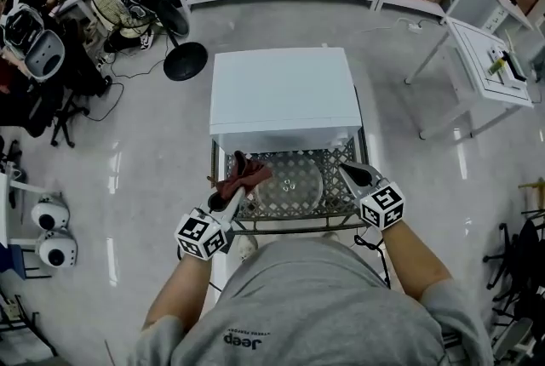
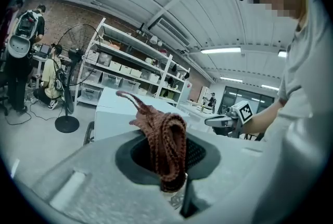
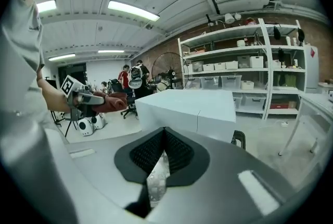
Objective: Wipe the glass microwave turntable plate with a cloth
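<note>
Head view: the left tool [image 1: 230, 197] is clenched on a reddish-brown cloth [image 1: 243, 174], which it holds bunched over the left part of a wire-mesh surface [image 1: 339, 158]. The glass turntable plate [image 1: 290, 185] lies flat on that mesh, just right of the cloth, in front of a white box [image 1: 283, 92]. The right tool [image 1: 350, 173] hovers near the plate's right edge.

Left gripper view: the knitted cloth is pinched between the jaws, a loose end sticking up.

Right gripper view: the jaws meet at their tips with nothing gripped. A pale glint shows in the gap behind the tips, possibly the plate.
</note>
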